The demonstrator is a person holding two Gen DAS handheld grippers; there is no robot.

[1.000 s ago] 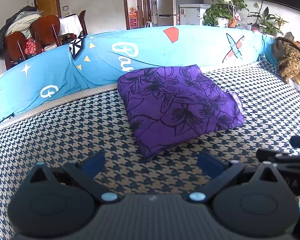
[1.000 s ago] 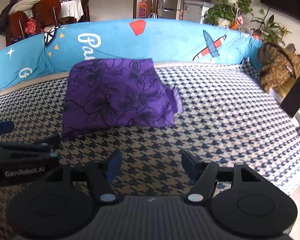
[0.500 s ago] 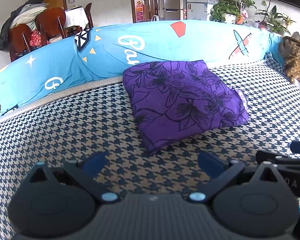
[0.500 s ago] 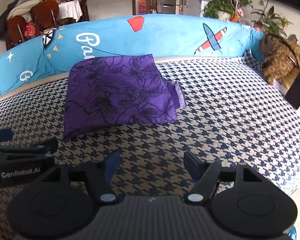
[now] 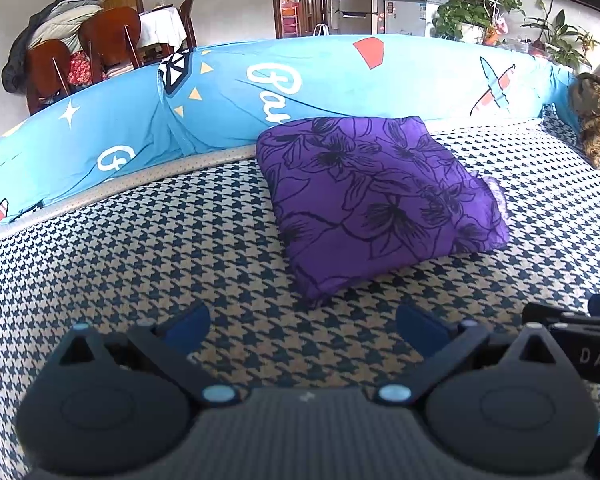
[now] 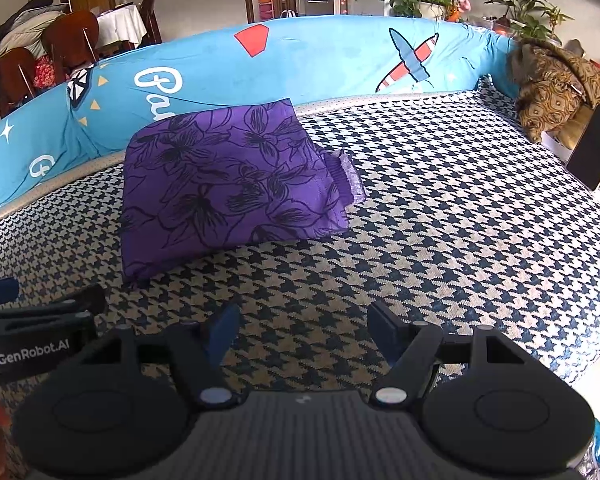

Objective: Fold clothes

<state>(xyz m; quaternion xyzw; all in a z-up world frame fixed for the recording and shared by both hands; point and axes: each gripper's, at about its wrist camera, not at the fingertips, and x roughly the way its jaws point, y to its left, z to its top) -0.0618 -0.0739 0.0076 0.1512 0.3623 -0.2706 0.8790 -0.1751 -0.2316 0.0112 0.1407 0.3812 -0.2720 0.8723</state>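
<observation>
The purple garment [image 5: 376, 196] [image 6: 228, 184], printed with black outlined flowers, lay folded into a compact, roughly square stack. It rested flat on the houndstooth cover, its far edge against the blue backrest. A lighter ribbed band protruded from its right edge.

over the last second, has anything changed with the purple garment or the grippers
Almost nothing. The folded purple garment lies in the same spot on the houndstooth cover, untouched. The left gripper and right gripper stay open and empty, short of it; only the camera views tilted slightly.
</observation>
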